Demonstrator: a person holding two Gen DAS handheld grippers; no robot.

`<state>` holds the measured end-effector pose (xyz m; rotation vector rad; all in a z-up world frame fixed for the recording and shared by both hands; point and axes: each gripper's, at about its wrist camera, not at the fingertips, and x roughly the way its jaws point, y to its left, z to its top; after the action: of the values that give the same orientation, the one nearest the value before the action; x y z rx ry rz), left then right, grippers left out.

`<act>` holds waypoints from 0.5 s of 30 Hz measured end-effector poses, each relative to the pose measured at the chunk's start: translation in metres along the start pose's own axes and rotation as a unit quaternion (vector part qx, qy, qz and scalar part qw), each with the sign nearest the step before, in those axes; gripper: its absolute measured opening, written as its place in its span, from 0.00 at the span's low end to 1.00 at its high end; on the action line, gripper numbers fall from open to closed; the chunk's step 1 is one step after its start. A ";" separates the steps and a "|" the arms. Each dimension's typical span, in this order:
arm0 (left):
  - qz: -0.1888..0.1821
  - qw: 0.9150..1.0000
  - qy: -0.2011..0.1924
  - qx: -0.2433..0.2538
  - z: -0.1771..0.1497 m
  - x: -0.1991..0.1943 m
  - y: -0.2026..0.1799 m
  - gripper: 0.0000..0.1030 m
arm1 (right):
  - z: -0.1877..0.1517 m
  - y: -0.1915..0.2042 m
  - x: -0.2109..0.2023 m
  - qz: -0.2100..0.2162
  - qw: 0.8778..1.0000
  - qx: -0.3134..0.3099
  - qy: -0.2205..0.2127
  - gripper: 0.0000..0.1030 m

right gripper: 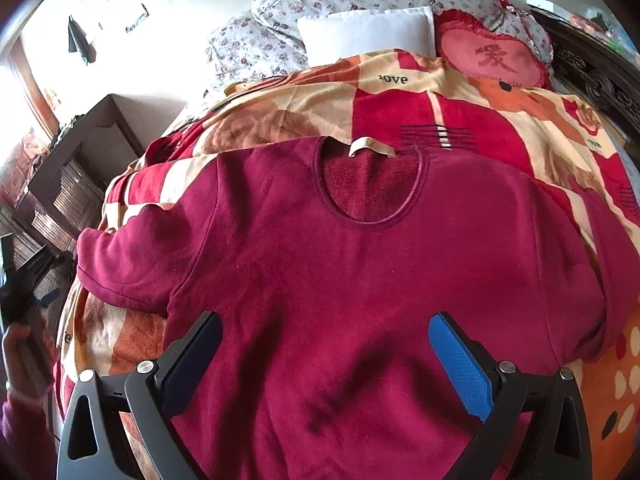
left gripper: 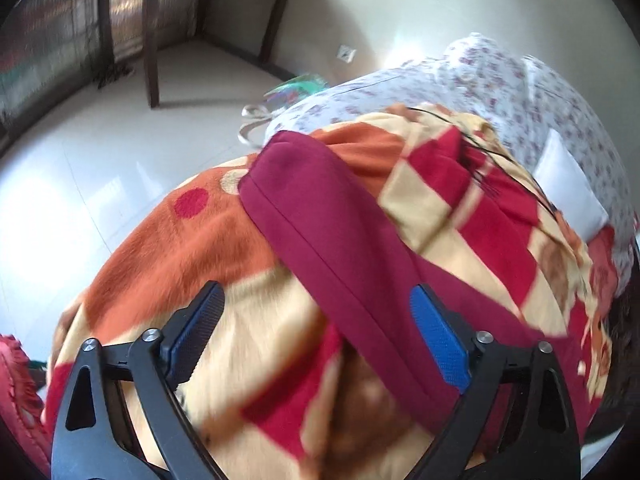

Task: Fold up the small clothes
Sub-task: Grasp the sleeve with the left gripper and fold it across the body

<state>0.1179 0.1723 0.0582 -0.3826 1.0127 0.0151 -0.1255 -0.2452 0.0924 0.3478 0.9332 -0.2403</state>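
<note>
Maroon top [right gripper: 352, 280] lies flat, front up, on the blanket [right gripper: 472, 120] on the bed, neckline [right gripper: 368, 184] pointing away toward the pillow [right gripper: 368, 34]. One sleeve [left gripper: 332, 232] sticks out to the person's left.

Key relation: in the left wrist view the sleeve runs diagonally, cuff far and upper-left, shoulder end near and lower-right, passing between the fingers of the left tongs [left gripper: 316, 336] and closer to the blue pad. Jaws are wide apart, nothing gripped, not clearly touching the cloth.

Right tongs [right gripper: 326, 360] hang over the lower body of the top, also spread, holding nothing.

Left tongs are nearer the sleeve, so the sleeve fold inward looks theirs. Grip would need to close across the sleeve's long axis.
</note>
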 end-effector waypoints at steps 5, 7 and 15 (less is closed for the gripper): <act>-0.012 0.999 0.024 -0.026 0.013 0.032 0.008 0.47 | 0.005 0.004 0.010 -0.007 1.000 -0.012 0.005 0.99; -0.012 1.000 0.019 -0.021 0.014 0.031 0.006 0.26 | 0.007 0.004 0.013 -0.007 1.000 -0.011 0.006 0.99; -0.083 0.993 -0.074 0.049 -0.013 -0.065 -0.055 0.09 | 0.012 -0.008 0.005 -0.003 1.000 -0.005 -0.009 0.99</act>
<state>0.0828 0.1277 0.1226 -0.3689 0.8293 -0.1528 -0.1163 -0.2576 0.0937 0.3328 0.9182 -0.2439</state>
